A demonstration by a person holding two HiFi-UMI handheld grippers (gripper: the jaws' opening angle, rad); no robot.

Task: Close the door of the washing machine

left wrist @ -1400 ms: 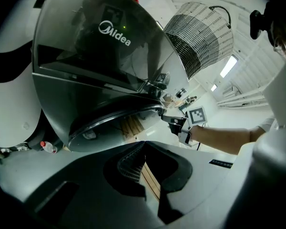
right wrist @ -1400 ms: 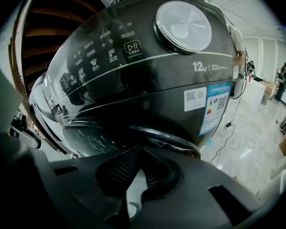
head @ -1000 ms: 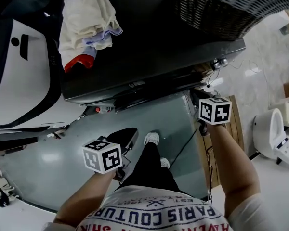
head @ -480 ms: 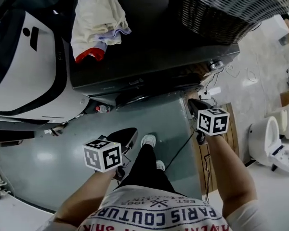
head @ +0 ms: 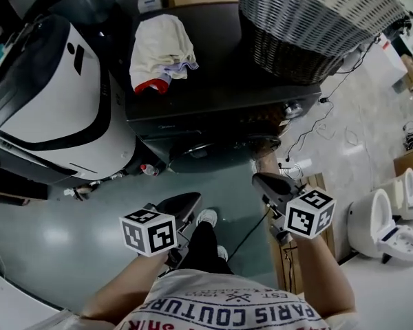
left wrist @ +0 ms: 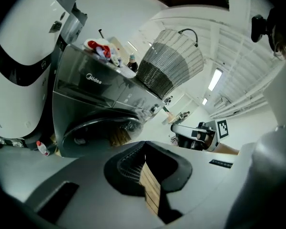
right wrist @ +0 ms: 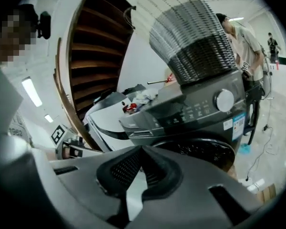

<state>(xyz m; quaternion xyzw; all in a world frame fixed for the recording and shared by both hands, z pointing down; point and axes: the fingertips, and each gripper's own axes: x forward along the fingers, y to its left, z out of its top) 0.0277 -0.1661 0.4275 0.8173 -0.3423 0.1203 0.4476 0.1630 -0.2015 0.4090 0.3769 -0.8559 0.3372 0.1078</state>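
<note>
The dark washing machine [head: 220,95] stands ahead of me, and its round door [head: 210,146] lies against the front and looks closed. That door [left wrist: 97,130] shows in the left gripper view, and the same door [right wrist: 200,149] sits under the control panel in the right gripper view. My left gripper [head: 186,201] hovers over the floor short of the door, jaws shut and empty [left wrist: 144,149]. My right gripper [head: 265,181] hangs near the machine's right front corner, also shut on nothing [right wrist: 142,152].
A bundle of clothes [head: 162,50] and a wicker basket [head: 310,19] rest on the machine's top. A white machine [head: 55,108] stands at its left, with a small bottle [head: 146,169] on the floor between. Cables [head: 323,129], white toilets [head: 378,218] and a standing person [right wrist: 243,37] are to the right.
The head view has tilted up, so more of the machine's top and the basket show. My right gripper has drawn back from the machine's corner. The left gripper has hardly moved.
</note>
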